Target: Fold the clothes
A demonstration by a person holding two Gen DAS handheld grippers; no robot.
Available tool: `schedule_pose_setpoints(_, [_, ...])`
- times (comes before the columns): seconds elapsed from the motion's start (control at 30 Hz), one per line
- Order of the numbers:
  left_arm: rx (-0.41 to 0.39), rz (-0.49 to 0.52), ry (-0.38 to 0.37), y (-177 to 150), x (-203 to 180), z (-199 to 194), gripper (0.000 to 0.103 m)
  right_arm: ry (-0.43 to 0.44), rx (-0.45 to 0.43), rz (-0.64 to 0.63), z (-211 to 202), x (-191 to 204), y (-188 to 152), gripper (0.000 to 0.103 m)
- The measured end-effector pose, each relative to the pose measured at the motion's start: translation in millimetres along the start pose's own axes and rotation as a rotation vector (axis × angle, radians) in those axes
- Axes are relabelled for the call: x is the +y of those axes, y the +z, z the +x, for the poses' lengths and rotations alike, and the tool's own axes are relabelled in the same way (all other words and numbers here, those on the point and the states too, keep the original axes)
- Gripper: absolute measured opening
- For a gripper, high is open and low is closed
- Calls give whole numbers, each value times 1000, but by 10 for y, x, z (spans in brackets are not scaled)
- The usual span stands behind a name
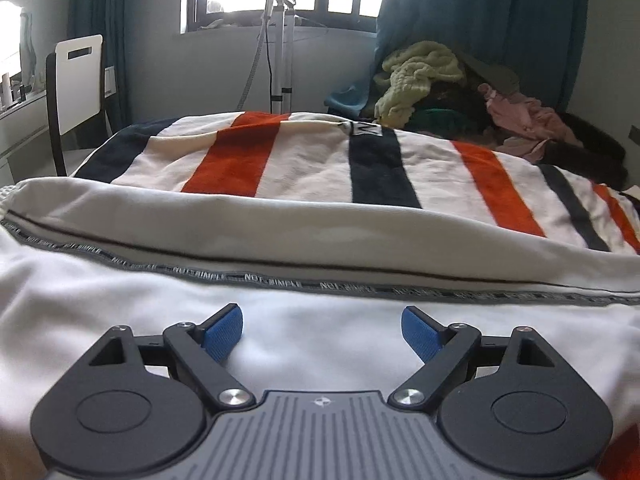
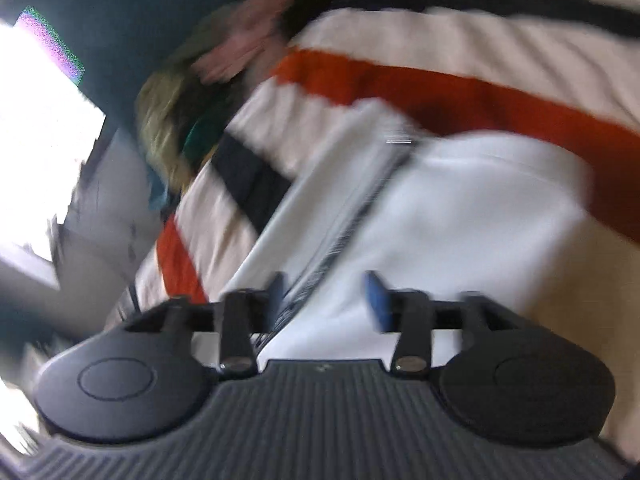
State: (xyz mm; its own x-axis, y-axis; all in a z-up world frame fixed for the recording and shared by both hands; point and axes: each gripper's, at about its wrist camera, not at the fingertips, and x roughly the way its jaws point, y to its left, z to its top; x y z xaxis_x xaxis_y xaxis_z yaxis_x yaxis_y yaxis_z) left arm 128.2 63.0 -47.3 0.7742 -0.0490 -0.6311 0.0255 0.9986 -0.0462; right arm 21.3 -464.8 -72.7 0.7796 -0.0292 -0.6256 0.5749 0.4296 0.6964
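Surface: striped blanket (image 1: 304,160) on bed.
Garment: white garment (image 1: 280,332) lies flat, directly under both grippers.
Left gripper (image 1: 322,334): jaws wide, empty.
Right gripper (image 2: 326,300): jaws apart, nothing gripped; view blurred.

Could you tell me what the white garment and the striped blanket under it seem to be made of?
The white garment looks like a smooth, matte knit, probably cotton jersey: soft creases and a woven tape printed with lettering. The striped blanket looks like a thicker, fuzzy woven fabric, maybe wool or fleece, with a napped surface; the exact fibre cannot be told.
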Motion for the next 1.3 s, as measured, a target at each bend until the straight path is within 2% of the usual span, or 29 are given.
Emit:
schedule_pose_setpoints(0.03, [-2, -2, -5, -36, -11, -66, 88, -5, -14, 74, -65, -144, 11, 84])
schedule_pose_setpoints(0.13, [-3, -14, -7, -153, -43, -231, 88, -20, -41, 288, -232, -557, 29, 86])
schedule_pose_setpoints(0.23, [5, -26, 17, -269, -57, -349, 90, -16, 71, 425, -78, -792, -49, 86])
schedule_pose_setpoints(0.33, [35, -52, 53, -351, -4, -343, 90, 14, 175, 485, 173, -871, -106, 86])
schedule_pose_setpoints(0.4, [50, -61, 81, -364, 34, -292, 90, 17, 177, 482, 301, -814, -121, 87])
schedule_pose_setpoints(0.43, [57, -63, 95, -361, 48, -261, 90, 19, 164, 474, 365, -772, -123, 91])
schedule_pose_setpoints(0.5, [61, -77, 103, -361, 75, -227, 91, 47, 133, 453, 499, -694, -97, 92])
schedule_pose_setpoints(0.63, [47, -76, 103, -400, 99, -259, 91, 253, 31, 413, 643, -630, 93, 92])
schedule_pose_setpoints(0.73, [43, -78, 107, -410, 117, -278, 91, 396, -30, 309, 658, -515, 256, 92])
schedule_pose_setpoints(0.8, [41, -85, 108, -399, 124, -274, 91, 373, -63, 234, 651, -454, 275, 91])
schedule_pose_setpoints(0.83, [41, -89, 109, -388, 125, -268, 91, 328, -64, 220, 673, -454, 274, 91])
schedule_pose_setpoints(0.93, [41, -93, 111, -379, 132, -259, 91, 166, 2, 323, 831, -639, 233, 86])
schedule_pose_setpoints(1.03, [41, -89, 113, -377, 118, -256, 91, 192, -8, 416, 868, -753, 232, 87])
schedule_pose_setpoints(1.1, [41, -87, 114, -369, 119, -253, 91, 197, -20, 420, 870, -729, 242, 88])
schedule_pose_setpoints(1.17, [41, -89, 112, -370, 117, -253, 91, 233, -85, 375, 753, -678, 280, 90])
schedule_pose_setpoints(1.23, [39, -96, 108, -372, 132, -262, 91, 336, -153, 281, 643, -571, 328, 90])
schedule_pose_setpoints(1.3, [38, -103, 106, -370, 147, -265, 91, 398, -177, 214, 635, -475, 355, 90])
